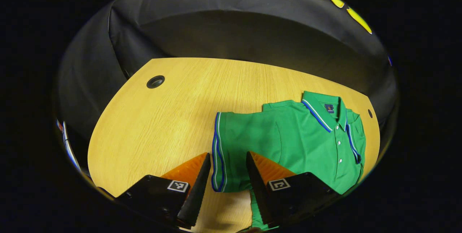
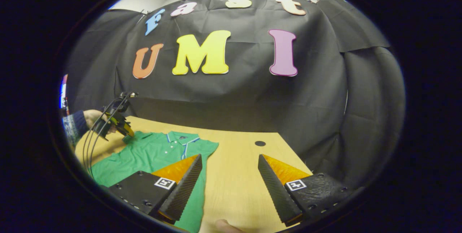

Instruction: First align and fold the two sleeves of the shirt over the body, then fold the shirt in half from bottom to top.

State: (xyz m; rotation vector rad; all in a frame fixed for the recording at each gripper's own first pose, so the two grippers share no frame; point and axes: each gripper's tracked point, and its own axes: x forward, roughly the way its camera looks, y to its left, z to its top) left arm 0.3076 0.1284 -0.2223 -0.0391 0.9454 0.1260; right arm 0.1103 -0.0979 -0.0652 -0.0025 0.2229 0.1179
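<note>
At the lower middle of the left gripper view, your left gripper [image 1: 228, 160] hangs with its jaws spread apart and nothing between them but the striped cuff of the shirt's sleeve [image 1: 218, 150], which lies flat on the wooden table [image 1: 151, 128]. The green shirt [image 1: 299, 142] fills the right half of that view, collar [image 1: 325, 112] toward the upper right, button placket running down beside it. A round cable hole [image 1: 155, 81] sits in the tabletop at upper left.

In the right gripper view, your right gripper [image 2: 229, 164] is held wide open over bare wood at bottom centre, gripping nothing. The shirt lies at lower left, partly under one finger. At the far left edge, your other hand [image 2: 94, 117] holds the left gripper above the shirt's far sleeve.
</note>
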